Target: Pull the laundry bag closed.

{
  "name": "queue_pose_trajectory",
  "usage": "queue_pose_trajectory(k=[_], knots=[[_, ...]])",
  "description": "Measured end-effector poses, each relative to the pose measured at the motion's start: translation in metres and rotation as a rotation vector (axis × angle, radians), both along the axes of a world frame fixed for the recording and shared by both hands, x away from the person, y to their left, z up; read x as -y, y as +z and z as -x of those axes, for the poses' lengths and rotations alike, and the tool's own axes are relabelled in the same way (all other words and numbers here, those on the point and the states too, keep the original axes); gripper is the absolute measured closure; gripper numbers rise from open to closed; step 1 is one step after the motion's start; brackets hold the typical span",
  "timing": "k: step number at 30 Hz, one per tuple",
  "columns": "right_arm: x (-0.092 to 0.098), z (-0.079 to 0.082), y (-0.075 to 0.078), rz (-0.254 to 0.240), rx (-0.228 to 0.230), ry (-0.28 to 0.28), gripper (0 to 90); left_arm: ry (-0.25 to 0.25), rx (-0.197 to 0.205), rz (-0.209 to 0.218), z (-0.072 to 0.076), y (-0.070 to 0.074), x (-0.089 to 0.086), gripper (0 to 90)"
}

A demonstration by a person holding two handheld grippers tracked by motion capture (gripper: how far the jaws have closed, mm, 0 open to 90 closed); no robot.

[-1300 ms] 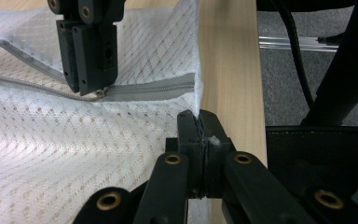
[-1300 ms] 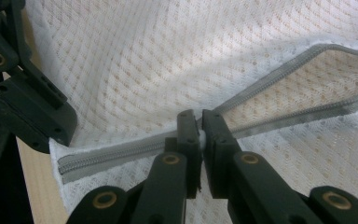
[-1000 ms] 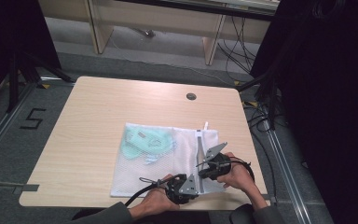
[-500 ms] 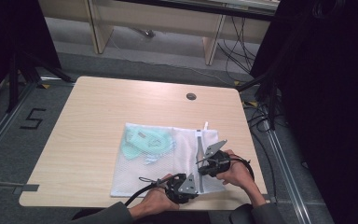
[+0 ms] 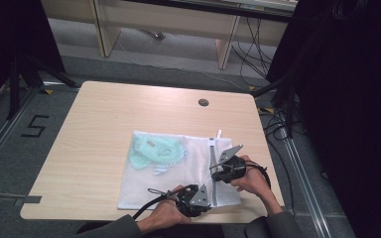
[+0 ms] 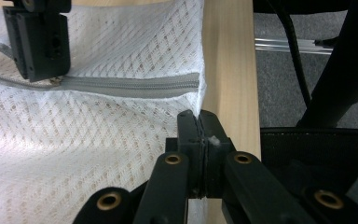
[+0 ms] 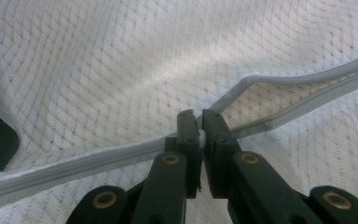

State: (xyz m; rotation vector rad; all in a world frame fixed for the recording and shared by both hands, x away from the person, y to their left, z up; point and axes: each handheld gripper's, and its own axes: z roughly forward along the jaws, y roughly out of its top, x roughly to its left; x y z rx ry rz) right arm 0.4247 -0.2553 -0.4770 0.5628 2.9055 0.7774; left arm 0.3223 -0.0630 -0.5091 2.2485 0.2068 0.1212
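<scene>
We carry a black two-fingered left gripper (image 5: 194, 199) and right gripper (image 5: 226, 170). Each bears a grey three-cornered plate (image 5: 202, 196) on top, and a black cable (image 5: 149, 207) trails behind it. Just below the flat, rectangular black fingers (image 6: 189, 140), brass-coloured rivets (image 6: 173, 159) pin the black linkage arms. Our sleeves (image 5: 116, 227) are dark grey-green.

A pale wooden surface (image 5: 104, 129) stands on grey carpet (image 5: 10, 148), where a "5" marking (image 5: 34, 126) lies at nine o'clock. Light wooden furniture legs (image 5: 101, 29) stand at twelve o'clock; black drapes (image 5: 357, 119) hang at three o'clock.
</scene>
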Motion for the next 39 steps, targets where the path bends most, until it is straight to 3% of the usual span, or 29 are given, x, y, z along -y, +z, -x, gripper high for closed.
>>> queue_pose_trajectory(k=[1,6,9,11,28,32,35,39], knots=[[0.0,0.0,0.001,0.008,-0.003,-0.012,86.6,-0.01,0.023,-0.009,-0.002,0.001,-0.001,89.0],[0.0,-0.004,-0.001,0.006,0.001,-0.012,86.6,-0.004,-0.003,-0.006,0.0,0.0,0.0,89.0],[0.0,-0.008,-0.001,0.004,0.007,0.002,86.6,-0.001,-0.005,-0.006,0.0,-0.001,0.0,89.0],[0.0,-0.008,0.0,0.008,0.001,-0.023,86.5,-0.003,0.009,-0.015,0.001,0.0,0.0,89.0],[-0.002,-0.021,-0.001,-0.002,0.014,-0.024,86.4,0.004,-0.009,-0.005,0.0,-0.001,-0.002,89.2],[-0.003,-0.025,-0.002,0.0,0.018,-0.015,86.5,-0.002,0.0,-0.01,0.0,-0.001,-0.002,89.2],[-0.002,-0.026,-0.001,0.011,0.009,-0.043,86.5,-0.01,0.013,-0.022,-0.001,-0.002,-0.002,89.2],[-0.001,-0.03,-0.002,-0.002,0.014,-0.026,86.5,0.006,-0.009,-0.003,0.0,-0.002,-0.002,89.2]])
